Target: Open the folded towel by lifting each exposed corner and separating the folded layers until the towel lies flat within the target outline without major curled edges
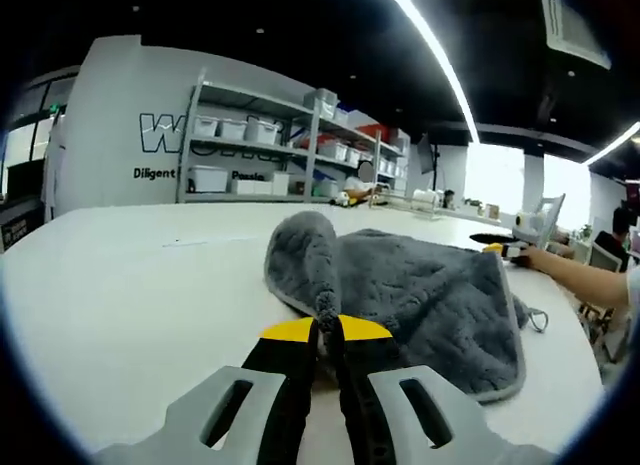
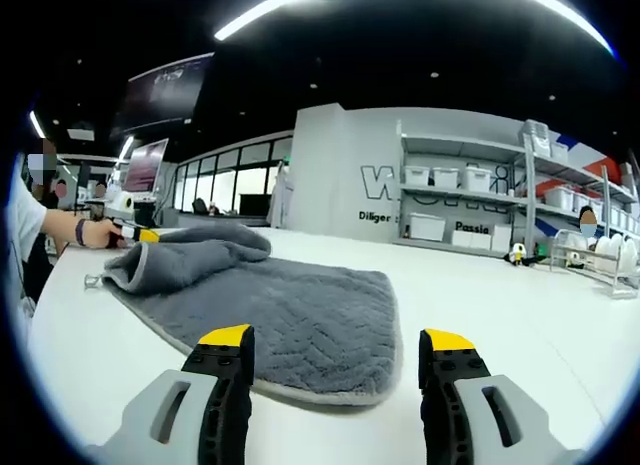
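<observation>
Left gripper view: the grey towel lies on the white surface. Its near-left corner is drawn up into a rounded peak, and the left gripper has its 2 yellow-tipped jaws together, clamped on the narrow tail of that corner. Right of the peak the cloth spreads out, rumpled, with a pale hem along its near-right edge. At the towel's far-right end a person's forearm reaches in with a yellow-tipped gripper; from here I cannot tell whether it touches the cloth. Behind the towel stands a shelving rack with white bins.

Right gripper view: at the towel's far-left end a hand holds a yellow-tipped gripper against the bunched, folded-over layer. Toward the camera the towel lies flatter, its rounded near corner resting on the surface. The right gripper hovers just above that near edge, jaws apart and holding nothing, the left jaw over the cloth, the right jaw over bare surface. Right of the towel, shelves line the wall.
</observation>
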